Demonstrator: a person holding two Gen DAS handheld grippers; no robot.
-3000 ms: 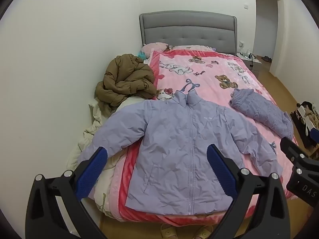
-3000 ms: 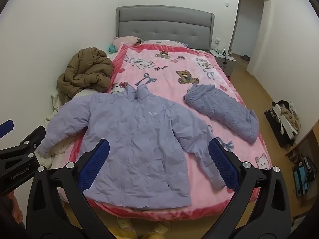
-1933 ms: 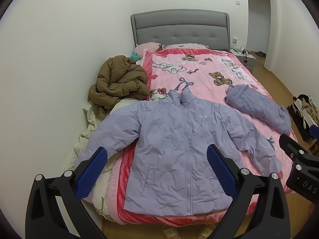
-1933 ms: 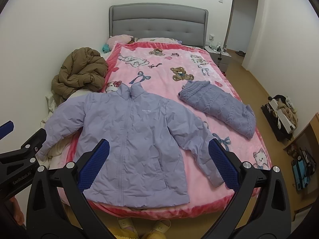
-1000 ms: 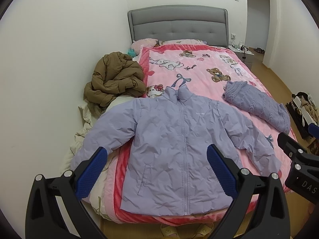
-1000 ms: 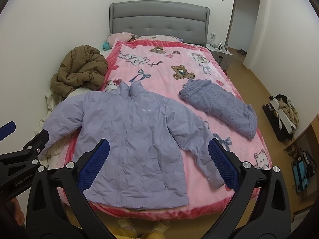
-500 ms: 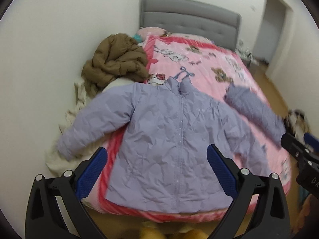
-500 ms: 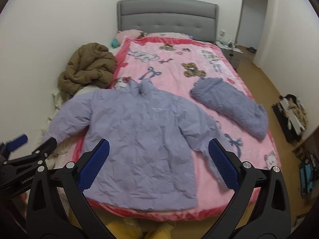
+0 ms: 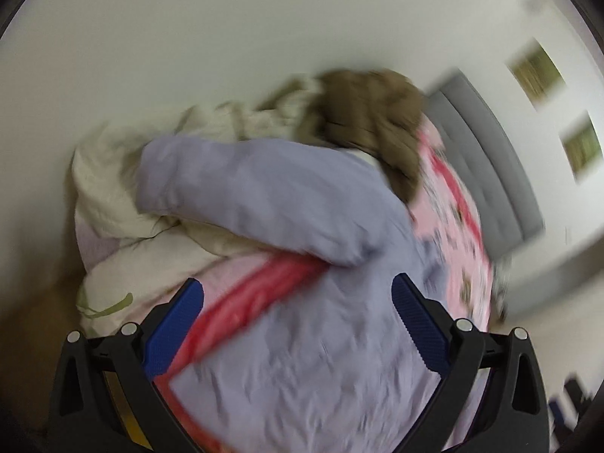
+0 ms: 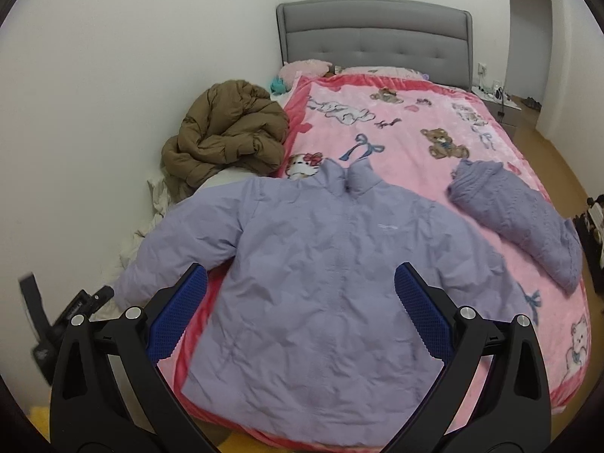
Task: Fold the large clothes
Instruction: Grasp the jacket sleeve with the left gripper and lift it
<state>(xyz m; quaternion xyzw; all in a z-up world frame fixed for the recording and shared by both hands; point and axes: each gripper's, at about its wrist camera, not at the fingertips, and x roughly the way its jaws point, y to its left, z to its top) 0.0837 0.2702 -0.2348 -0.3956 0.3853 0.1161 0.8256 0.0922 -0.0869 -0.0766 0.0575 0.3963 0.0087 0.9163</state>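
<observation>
A lilac puffer jacket (image 10: 332,264) lies spread flat, front up, at the foot of the bed, sleeves out to both sides. My right gripper (image 10: 300,302) is open and empty above its lower half. My left gripper (image 9: 294,317) is open and empty, close over the jacket's left side (image 9: 302,339), with the left sleeve (image 9: 241,192) stretching away ahead of it. The left wrist view is tilted and blurred. The left gripper also shows in the right wrist view (image 10: 71,313) at the bed's left edge.
The jacket lies on a pink cartoon blanket (image 10: 407,128). A brown puffer coat (image 10: 226,132) is heaped at the left by the wall, over cream bedding (image 9: 124,204). A folded lilac knit (image 10: 521,219) lies at the right. The grey headboard (image 10: 373,34) is at the far end.
My left gripper has swung left and down toward the jacket's left sleeve, its view tilting and blurring. My right gripper has moved closer to the jacket. Both stay open.
</observation>
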